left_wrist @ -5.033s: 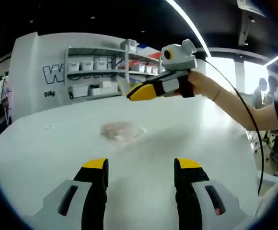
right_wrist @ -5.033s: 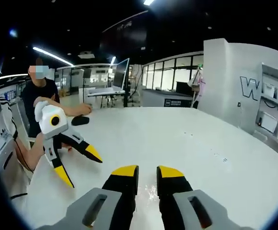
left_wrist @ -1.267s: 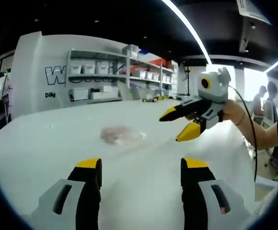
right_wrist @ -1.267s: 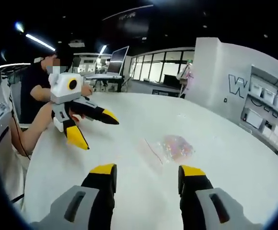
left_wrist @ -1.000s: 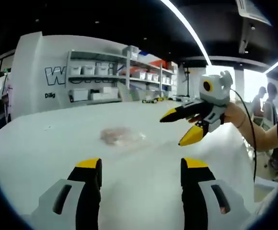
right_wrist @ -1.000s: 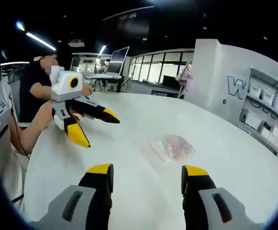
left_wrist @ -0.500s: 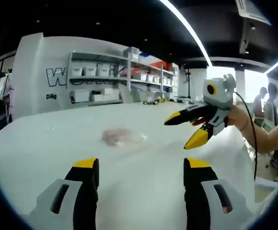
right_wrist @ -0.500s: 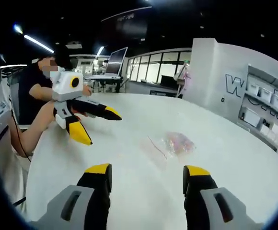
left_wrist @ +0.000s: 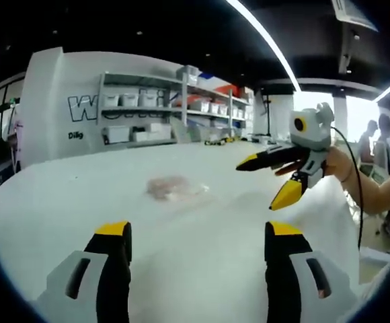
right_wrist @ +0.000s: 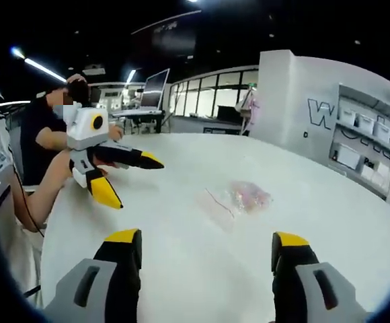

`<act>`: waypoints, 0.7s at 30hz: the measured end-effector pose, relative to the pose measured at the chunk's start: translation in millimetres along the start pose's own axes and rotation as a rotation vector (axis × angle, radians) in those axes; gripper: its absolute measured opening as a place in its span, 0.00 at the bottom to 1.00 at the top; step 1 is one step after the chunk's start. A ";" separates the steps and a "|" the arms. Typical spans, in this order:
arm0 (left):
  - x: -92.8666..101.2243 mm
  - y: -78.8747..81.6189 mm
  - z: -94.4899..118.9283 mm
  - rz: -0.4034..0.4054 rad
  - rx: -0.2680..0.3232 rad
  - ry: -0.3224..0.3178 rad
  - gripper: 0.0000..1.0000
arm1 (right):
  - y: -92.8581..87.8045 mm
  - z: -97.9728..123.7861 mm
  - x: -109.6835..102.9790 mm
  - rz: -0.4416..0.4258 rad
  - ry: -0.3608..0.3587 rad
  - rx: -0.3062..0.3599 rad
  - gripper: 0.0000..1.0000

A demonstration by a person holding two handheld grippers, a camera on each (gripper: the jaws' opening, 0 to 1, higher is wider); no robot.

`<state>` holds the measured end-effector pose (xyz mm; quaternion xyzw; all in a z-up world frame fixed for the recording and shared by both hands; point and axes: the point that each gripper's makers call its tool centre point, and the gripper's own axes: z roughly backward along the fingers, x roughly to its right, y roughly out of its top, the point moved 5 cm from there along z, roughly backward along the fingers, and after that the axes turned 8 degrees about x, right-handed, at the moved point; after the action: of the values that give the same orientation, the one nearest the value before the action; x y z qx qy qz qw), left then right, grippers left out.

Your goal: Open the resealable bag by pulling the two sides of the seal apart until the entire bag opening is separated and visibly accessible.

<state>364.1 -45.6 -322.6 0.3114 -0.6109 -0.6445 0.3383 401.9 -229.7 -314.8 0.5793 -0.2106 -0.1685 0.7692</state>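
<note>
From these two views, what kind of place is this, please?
Probably an open-plan lab or office workspace: shelves of white storage bins, glass partition walls and a laptop on a far desk, with a large white table in front.

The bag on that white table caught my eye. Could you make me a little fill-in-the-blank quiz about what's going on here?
1. The clear bag lies flat on the white ____.
2. The jaws of both the left gripper and the right gripper stand ____.
3. Neither gripper touches the bag, so its seal is not yet ____.
4. The gripper jaw tips are coloured ____.

Missing words: table; open; pulled apart; yellow
</note>
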 end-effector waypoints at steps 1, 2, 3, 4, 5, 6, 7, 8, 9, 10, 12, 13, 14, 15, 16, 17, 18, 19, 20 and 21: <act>0.1 0.3 0.3 -0.001 0.001 0.001 0.83 | 0.0 0.3 -0.7 0.000 0.001 0.000 0.83; 0.3 0.9 1.0 0.000 0.004 0.003 0.83 | -0.1 0.6 -1.5 -0.002 0.000 0.000 0.84; 0.5 1.3 1.5 0.003 0.007 0.003 0.84 | -0.4 1.0 -2.5 -0.004 0.000 0.001 0.86; 0.7 1.4 2.0 0.006 0.008 0.004 0.84 | -0.8 1.5 -3.6 -0.004 0.000 0.003 0.87; 1.0 1.0 2.6 0.011 0.002 0.004 0.84 | -1.4 1.9 -4.3 -0.006 -0.002 0.003 0.88; 1.6 -0.8 3.9 0.021 -0.015 0.004 0.84 | -2.5 2.7 -4.9 -0.010 -0.008 0.002 0.89; 1.7 -1.5 4.5 0.031 -0.024 0.005 0.84 | -3.4 3.4 -5.3 -0.016 -0.014 0.000 0.89; 1.4 -1.6 4.9 0.034 -0.026 0.008 0.84 | -4.1 3.9 -5.6 -0.019 -0.016 -0.002 0.90; 1.1 -1.3 5.7 0.033 -0.022 0.011 0.85 | -5.2 4.6 -6.3 -0.024 -0.017 -0.005 0.91; 1.0 -0.4 6.1 0.034 -0.012 0.014 0.86 | -6.1 5.4 -7.1 -0.030 -0.020 -0.005 0.92; 0.6 2.9 6.9 0.035 0.020 0.024 0.91 | -7.4 6.8 -9.0 -0.040 -0.026 0.000 0.96; 0.6 3.9 7.3 0.033 0.029 0.026 0.93 | -7.7 7.7 -10.1 -0.043 -0.031 0.005 0.97; 0.4 4.8 7.9 0.031 0.036 0.030 0.94 | -7.8 9.0 -11.5 -0.046 -0.039 0.012 0.97; 0.0 5.4 8.1 0.031 0.041 0.033 0.95 | -7.8 9.9 -12.4 -0.047 -0.044 0.019 0.98; -0.3 5.7 8.3 0.029 0.043 0.035 0.95 | -7.7 10.7 -13.1 -0.049 -0.048 0.027 1.00; -0.2 5.8 8.6 0.025 0.043 0.036 0.96 | -7.7 11.3 -13.6 -0.051 -0.050 0.030 0.99; -0.1 5.8 9.0 0.023 0.045 0.036 0.97 | -7.7 12.0 -14.3 -0.055 -0.054 0.036 0.99; 0.1 5.7 9.3 0.023 0.046 0.036 0.98 | -7.9 12.3 -15.1 -0.057 -0.054 0.038 0.99; 0.4 5.5 9.7 0.027 0.045 0.036 0.99 | -8.2 12.4 -15.8 -0.059 -0.053 0.037 0.99; 0.9 5.2 10.1 0.029 0.044 0.035 0.99 | -8.6 12.7 -16.5 -0.060 -0.053 0.037 0.99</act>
<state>355.6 -40.6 -316.8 0.3211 -0.6235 -0.6202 0.3515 381.0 -234.1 -322.2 0.5948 -0.2165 -0.2031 0.7470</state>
